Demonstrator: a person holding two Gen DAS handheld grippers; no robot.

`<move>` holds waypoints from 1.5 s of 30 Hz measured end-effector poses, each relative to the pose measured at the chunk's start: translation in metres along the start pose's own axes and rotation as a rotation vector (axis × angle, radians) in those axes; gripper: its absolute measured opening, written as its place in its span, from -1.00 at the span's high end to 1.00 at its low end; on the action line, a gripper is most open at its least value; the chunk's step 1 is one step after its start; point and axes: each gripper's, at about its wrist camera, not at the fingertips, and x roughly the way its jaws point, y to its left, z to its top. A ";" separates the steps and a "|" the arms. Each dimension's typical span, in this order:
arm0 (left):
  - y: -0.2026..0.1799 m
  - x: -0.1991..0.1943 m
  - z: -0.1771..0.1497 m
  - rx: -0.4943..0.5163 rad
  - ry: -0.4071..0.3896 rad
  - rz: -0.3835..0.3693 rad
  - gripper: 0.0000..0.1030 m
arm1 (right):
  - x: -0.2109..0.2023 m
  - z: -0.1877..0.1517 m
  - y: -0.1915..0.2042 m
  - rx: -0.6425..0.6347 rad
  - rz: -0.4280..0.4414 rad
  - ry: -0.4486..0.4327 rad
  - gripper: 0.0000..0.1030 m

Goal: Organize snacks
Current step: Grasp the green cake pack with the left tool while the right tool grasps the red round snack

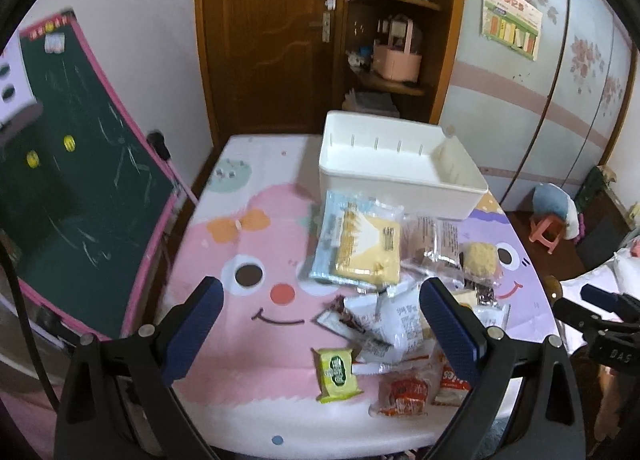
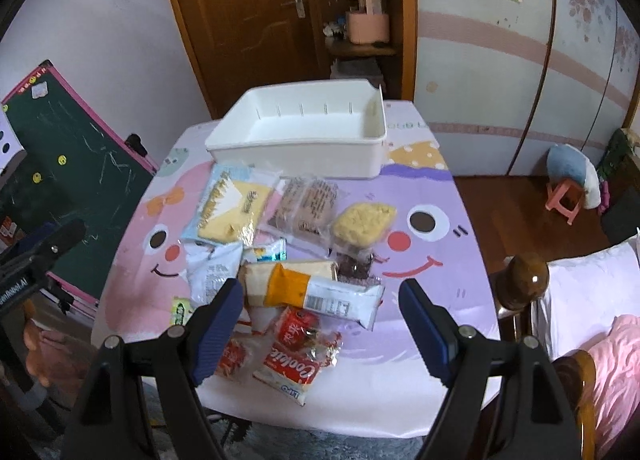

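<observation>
A heap of wrapped snacks lies on the cartoon-print table (image 1: 224, 360) (image 2: 432, 300). A white bin (image 1: 400, 156) (image 2: 304, 132) stands empty behind the heap. Among the snacks are a yellow wafer pack (image 1: 366, 248) (image 2: 232, 208), a green-wrapped bar (image 1: 338, 374), a red cookie pack (image 2: 296, 360) and an orange-banded cake (image 2: 308, 292). My left gripper (image 1: 320, 308) hovers open above the pile's near left side, nothing between its fingers. My right gripper (image 2: 322, 302) hangs open over the orange-banded cake and red packs, not touching them.
A green chalkboard (image 1: 80, 188) (image 2: 68, 164) with a pink frame leans left of the table. A wooden door and shelf stand behind. A bed with a wooden knob (image 2: 524, 272) lies to the right. A pink stool (image 2: 566, 196) stands on the floor.
</observation>
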 end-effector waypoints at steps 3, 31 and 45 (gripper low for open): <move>0.005 0.016 -0.008 -0.010 0.059 -0.025 -0.91 | 0.015 -0.006 -0.002 -0.010 -0.009 0.046 -0.56; -0.001 0.161 -0.090 -0.025 0.510 -0.052 -0.85 | 0.126 -0.035 0.009 -0.073 0.093 0.342 -0.56; -0.015 0.176 -0.100 0.016 0.498 -0.041 -0.21 | 0.159 -0.043 0.029 -0.154 0.067 0.382 -0.16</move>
